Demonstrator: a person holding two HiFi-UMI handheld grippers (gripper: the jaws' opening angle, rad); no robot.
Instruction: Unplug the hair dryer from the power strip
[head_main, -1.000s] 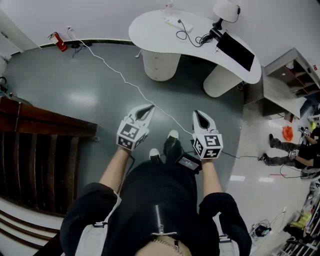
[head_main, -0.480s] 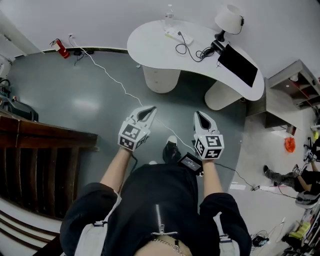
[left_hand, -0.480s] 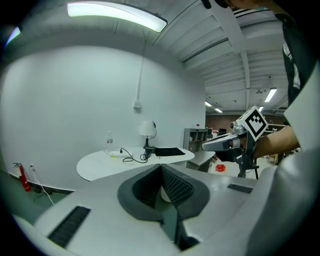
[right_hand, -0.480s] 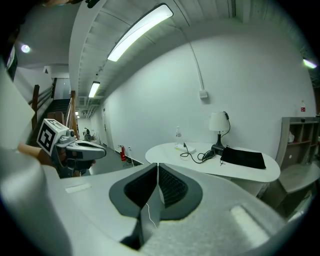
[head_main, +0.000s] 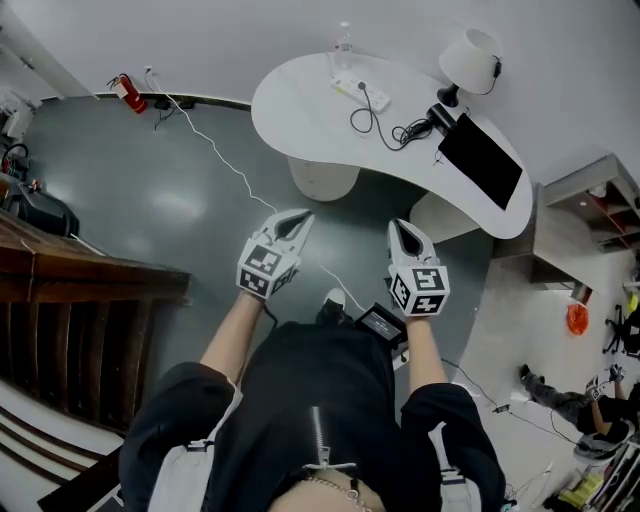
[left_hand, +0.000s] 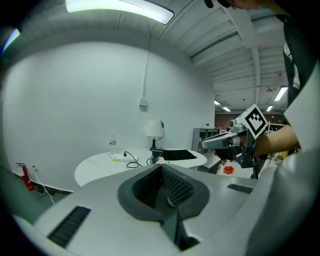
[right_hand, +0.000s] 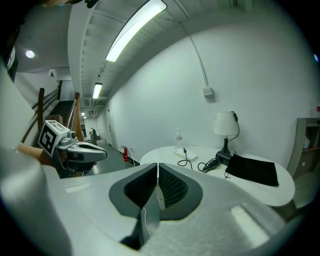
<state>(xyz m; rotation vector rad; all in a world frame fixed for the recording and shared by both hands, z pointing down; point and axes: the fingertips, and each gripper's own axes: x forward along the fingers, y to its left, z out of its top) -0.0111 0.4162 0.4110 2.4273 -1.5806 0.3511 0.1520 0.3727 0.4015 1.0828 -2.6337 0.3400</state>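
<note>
The left gripper (head_main: 296, 219) and right gripper (head_main: 400, 229) hover, jaws clenched on nothing. The power strip (head_main: 362, 94) lies on the worktop (head_main: 300, 95) ahead.

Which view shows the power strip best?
Head view: the power strip lies fully visible from above on the white table, black plug in it. Both gripper views show only a small side-on sliver far away.

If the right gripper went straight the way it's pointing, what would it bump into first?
The right gripper would probably hit the white table first; nothing shows in between, but depth is unclear.
</note>
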